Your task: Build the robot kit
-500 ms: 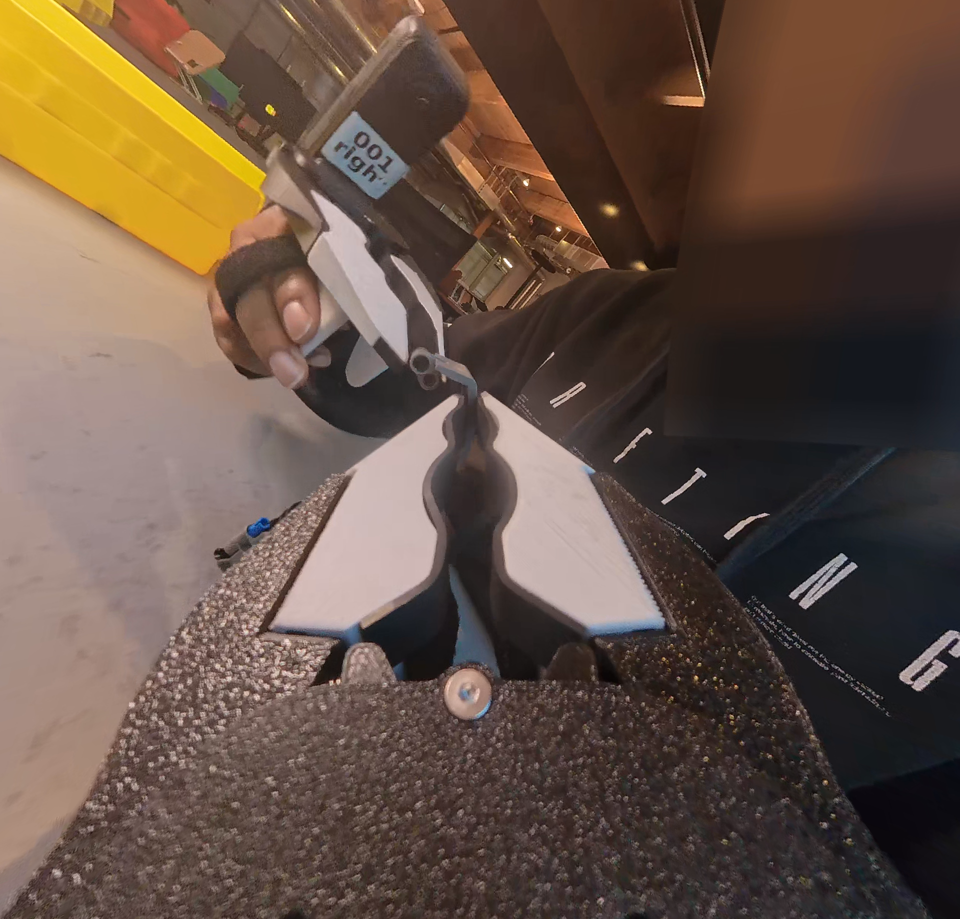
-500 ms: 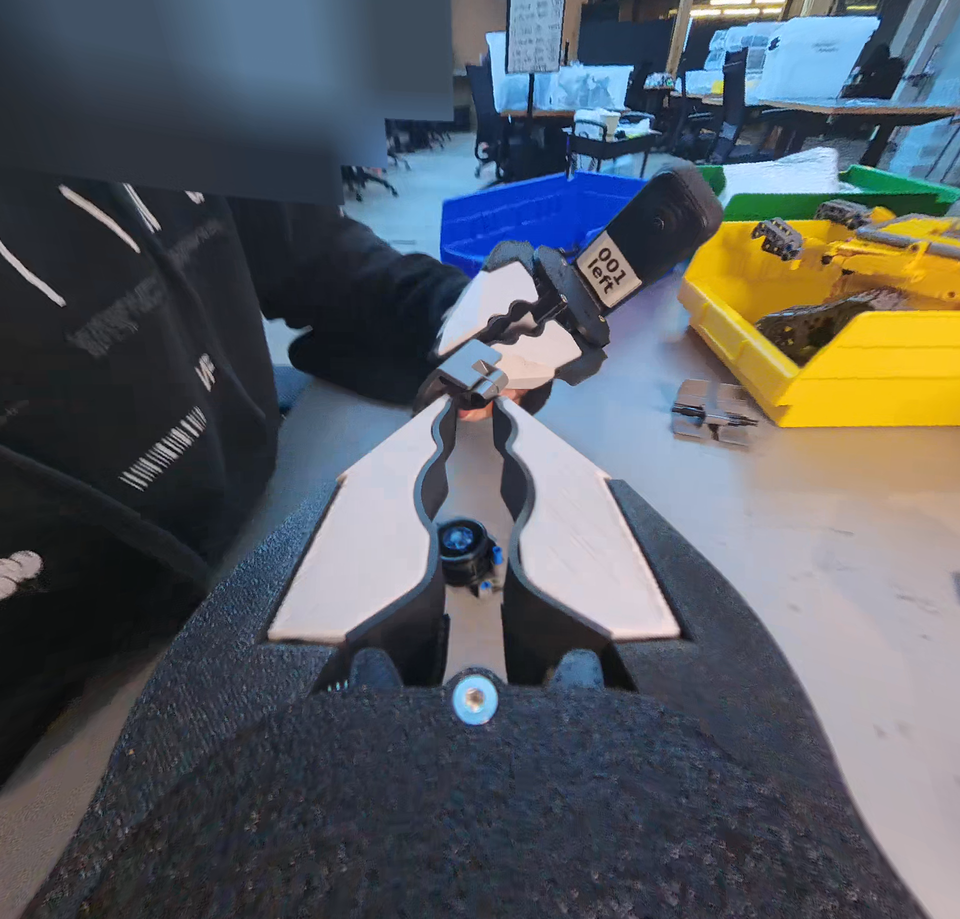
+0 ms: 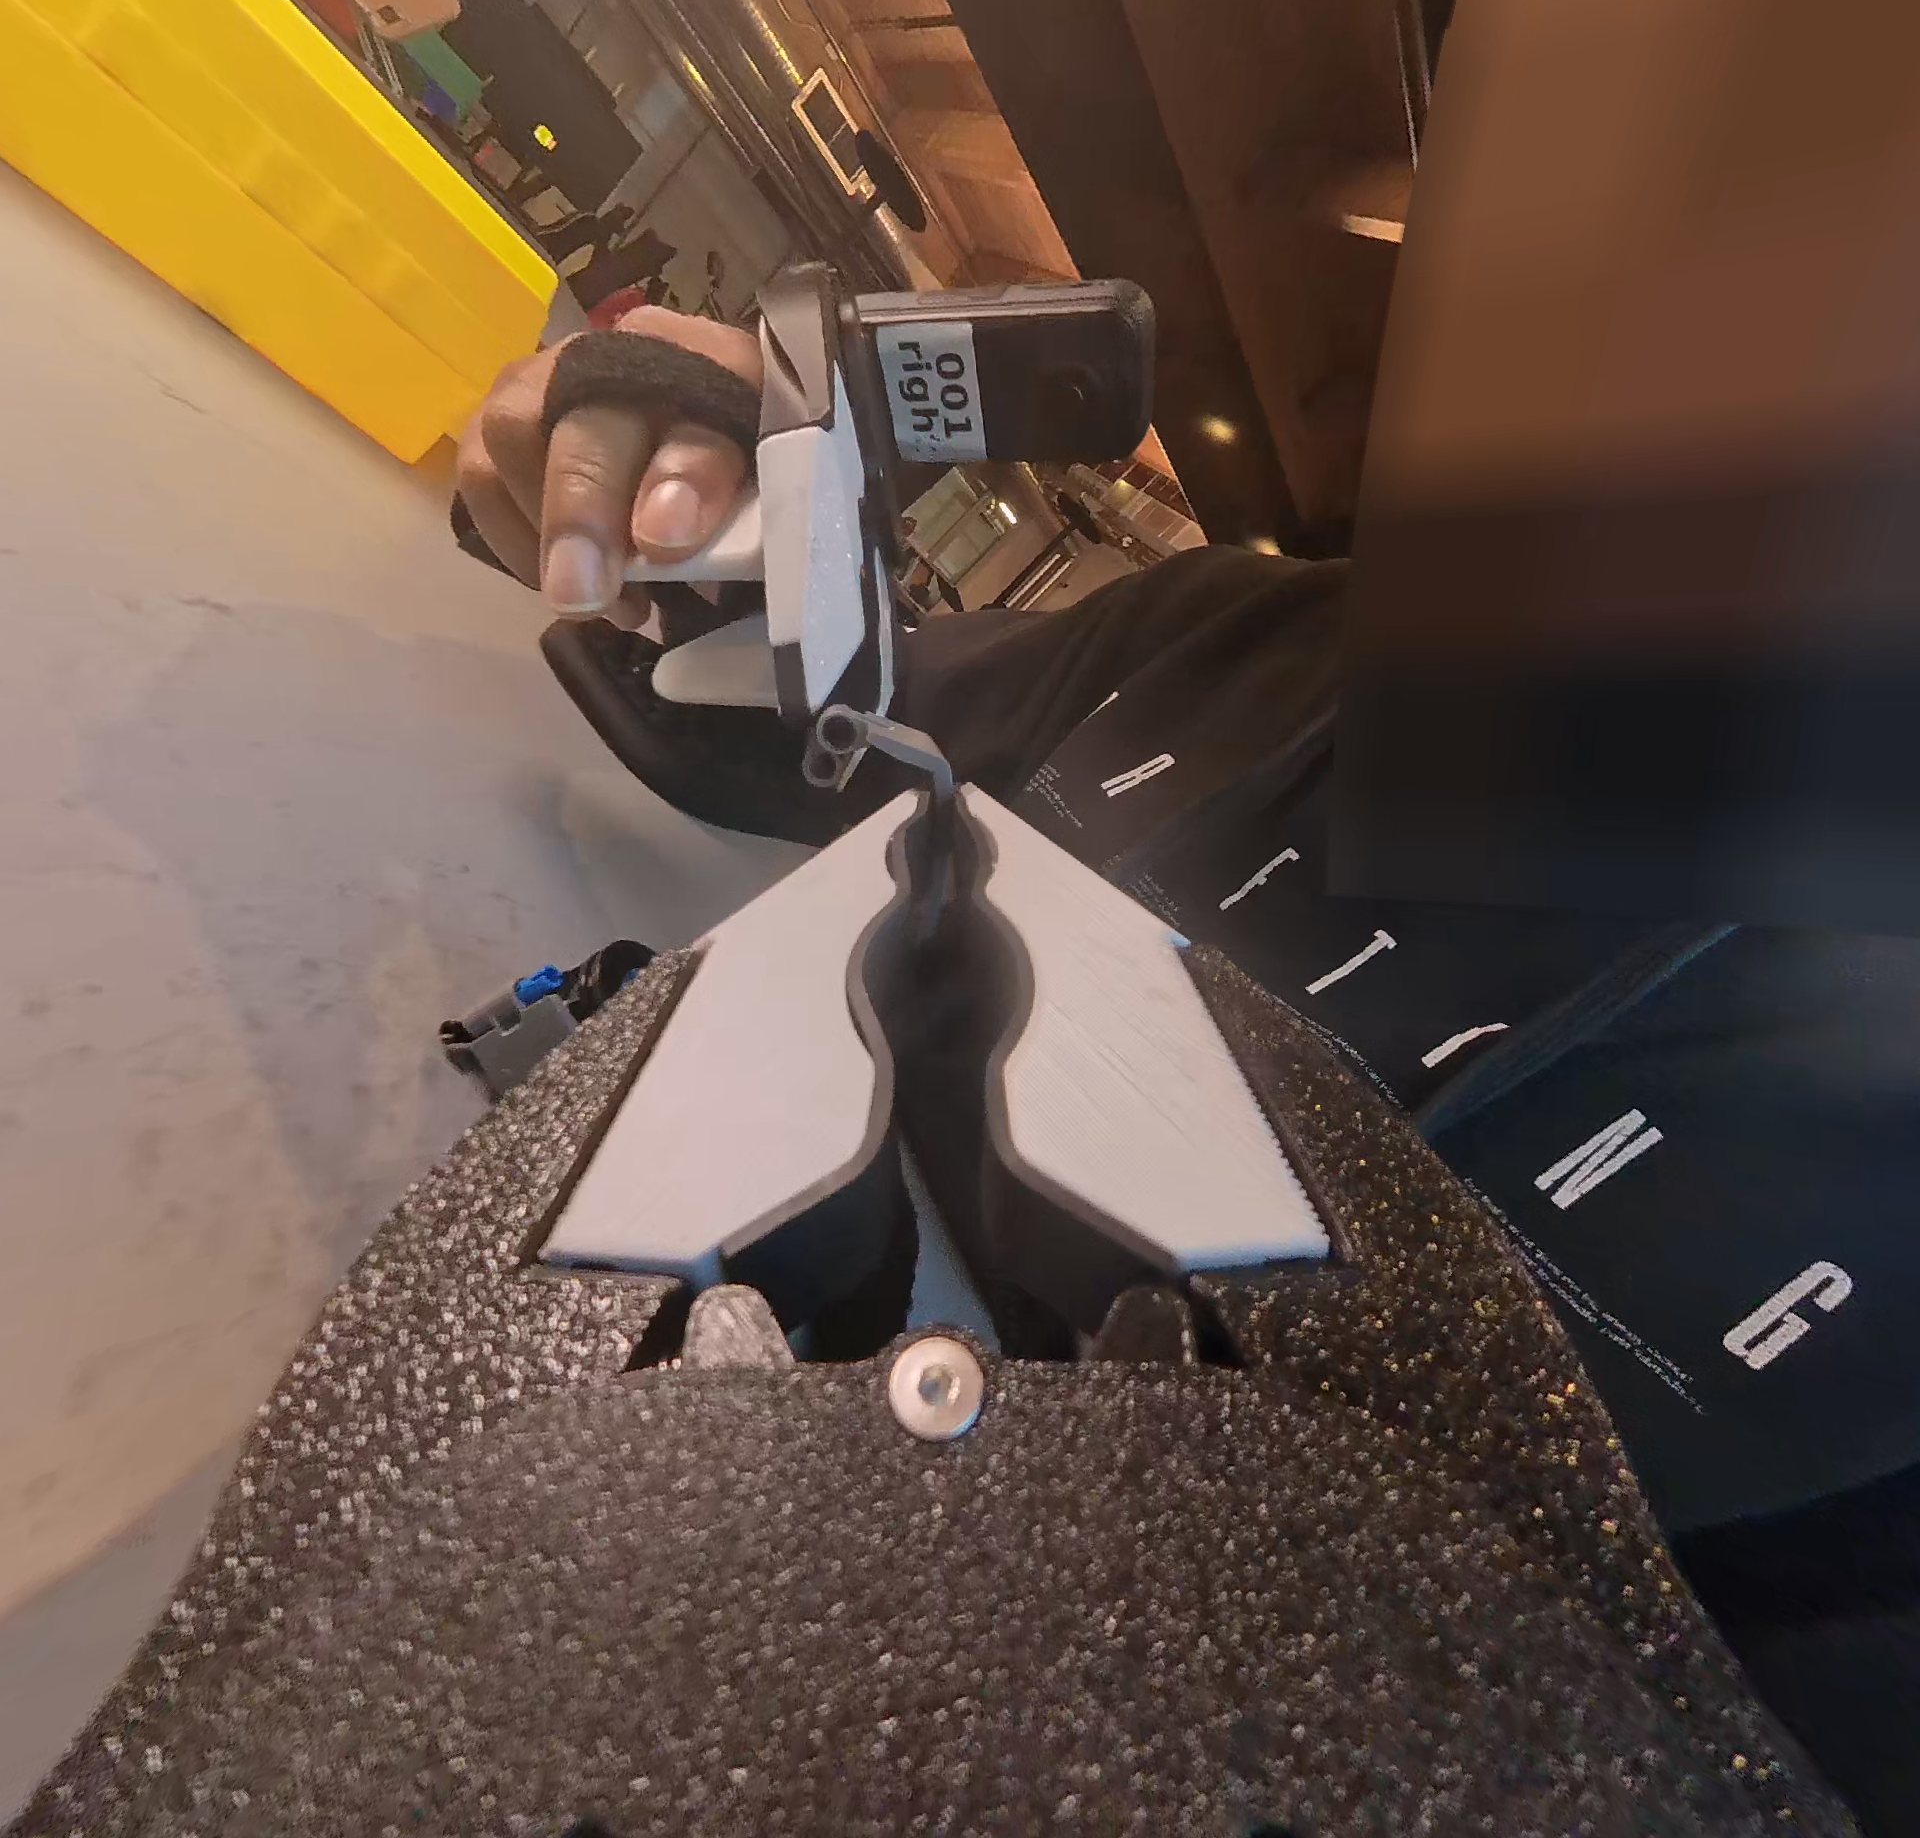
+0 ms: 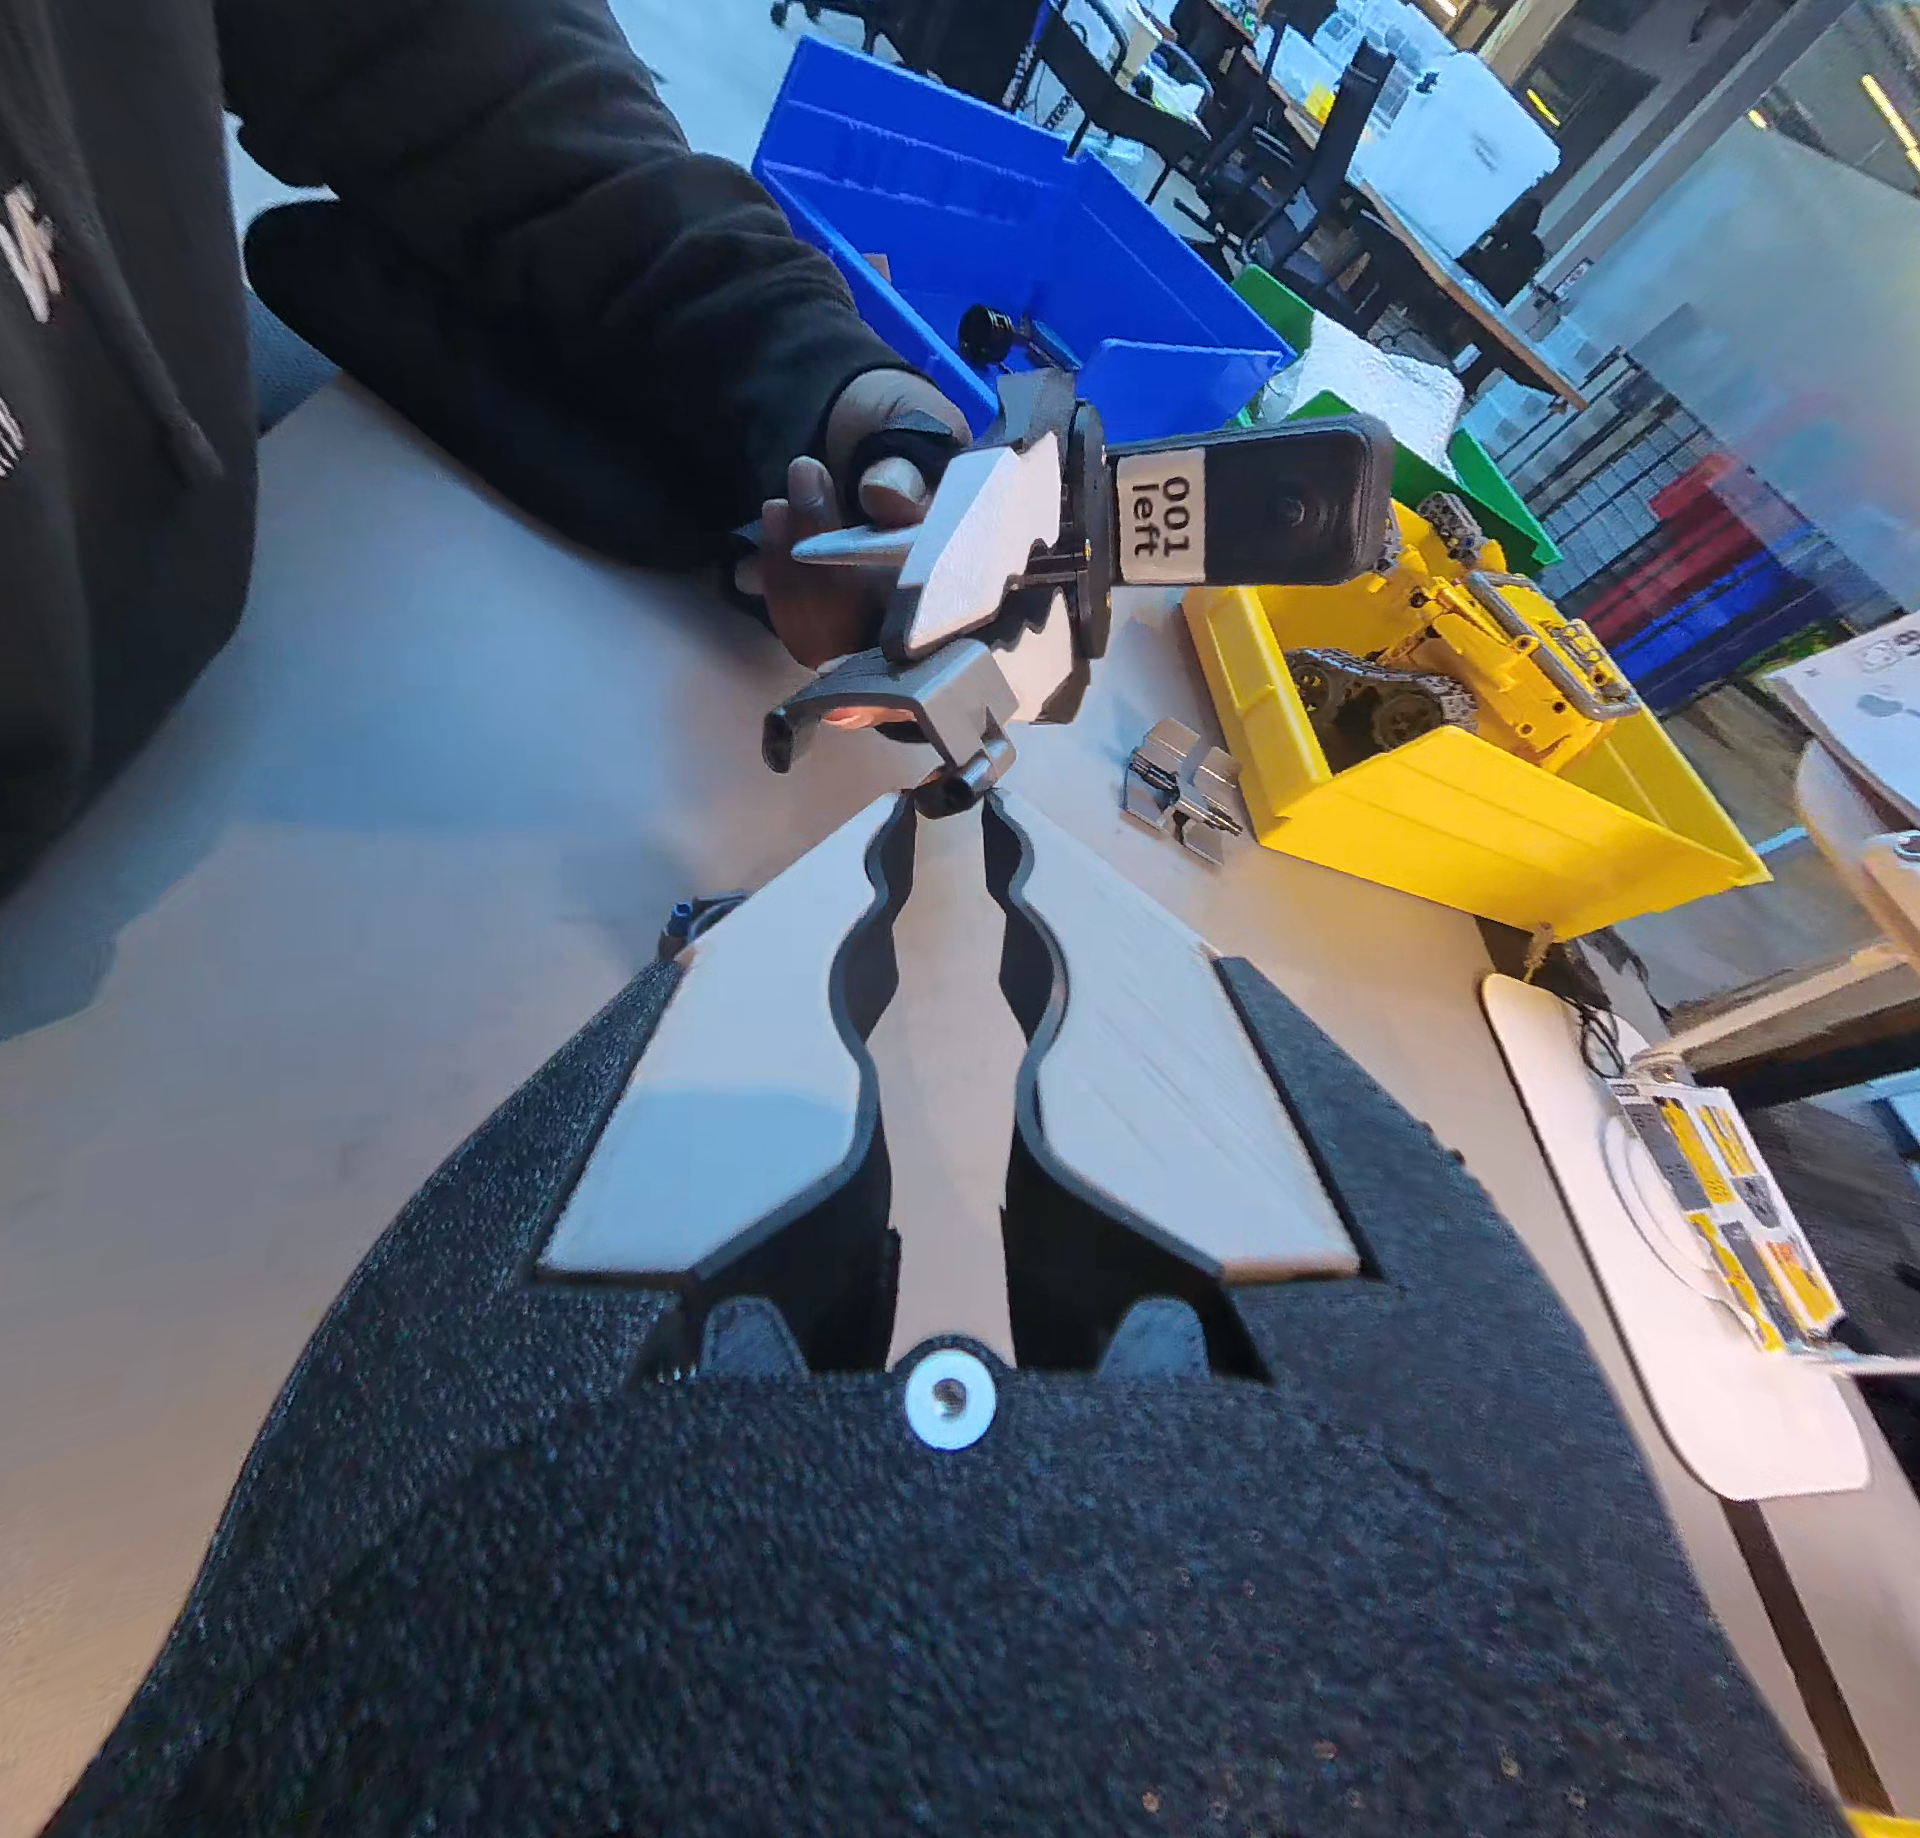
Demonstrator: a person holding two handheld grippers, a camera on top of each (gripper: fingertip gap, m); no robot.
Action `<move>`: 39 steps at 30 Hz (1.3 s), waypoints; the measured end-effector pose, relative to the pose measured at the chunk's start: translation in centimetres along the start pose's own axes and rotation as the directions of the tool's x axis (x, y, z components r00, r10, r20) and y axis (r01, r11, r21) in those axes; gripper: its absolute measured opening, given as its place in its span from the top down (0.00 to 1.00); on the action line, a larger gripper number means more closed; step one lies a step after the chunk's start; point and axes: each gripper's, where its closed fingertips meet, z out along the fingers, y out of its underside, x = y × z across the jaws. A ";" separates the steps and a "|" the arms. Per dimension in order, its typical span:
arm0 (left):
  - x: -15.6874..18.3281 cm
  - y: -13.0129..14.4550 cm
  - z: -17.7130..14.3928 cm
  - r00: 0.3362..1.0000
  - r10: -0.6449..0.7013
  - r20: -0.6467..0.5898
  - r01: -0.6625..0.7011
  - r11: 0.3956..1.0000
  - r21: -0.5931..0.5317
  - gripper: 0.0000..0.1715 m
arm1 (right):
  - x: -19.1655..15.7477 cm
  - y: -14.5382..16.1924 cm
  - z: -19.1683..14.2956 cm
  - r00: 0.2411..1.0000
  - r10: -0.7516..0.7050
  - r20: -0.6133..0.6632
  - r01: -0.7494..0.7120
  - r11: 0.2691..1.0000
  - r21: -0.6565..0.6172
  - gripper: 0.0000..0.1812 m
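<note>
**Two hand-held grippers meeting over the bench.** The left hand-held gripper (image 3: 940,801) has its fingers pressed together on one end of a grey bent part (image 3: 894,744), which is held clear of the bench (image 4: 416,749). The right hand-held gripper (image 4: 948,801) is nearly closed, and its tips pinch the opposite, rounded end of the same part. The part thus spans the short gap between the two pairs of tips, on the near side of the yellow bin (image 4: 1455,832) and well apart from it. Each tool is gripped by a person's hand in a black sleeve: the left hand (image 4: 831,562) and the right hand (image 3: 582,479). A yellow tracked model (image 4: 1455,635) lies inside the yellow bin. A small grey clip-like assembly (image 4: 1179,786) rests on the bench just beside the bin's near wall. A blue bin (image 4: 935,209) stands beyond the yellow bin, farther from the grippers. A small grey-and-blue piece (image 3: 520,1019) lies on the bench beside the left tool's body.
</note>
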 end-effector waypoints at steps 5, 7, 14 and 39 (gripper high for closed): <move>-2.4 -1.5 -1.6 0.983 0.054 0.178 -0.067 0.996 0.065 1.00 | 0.4 2.5 0.1 0.976 0.218 0.010 -0.216 0.972 -0.089 0.89; -3.0 -3.0 -3.0 0.970 0.057 0.236 -0.093 0.985 0.143 1.00 | -1.1 3.7 -0.1 0.934 0.344 0.097 -0.327 0.932 -0.158 0.83; -4.2 -3.6 -4.9 0.924 0.105 0.367 -0.166 0.976 0.138 1.00 | -4.5 6.7 1.8 0.921 0.355 0.161 -0.282 0.892 -0.354 0.67; -4.6 -2.9 -5.0 0.913 0.131 0.386 -0.180 0.979 0.094 1.00 | -8.5 5.5 1.7 0.875 0.379 0.302 -0.274 0.901 -0.337 0.76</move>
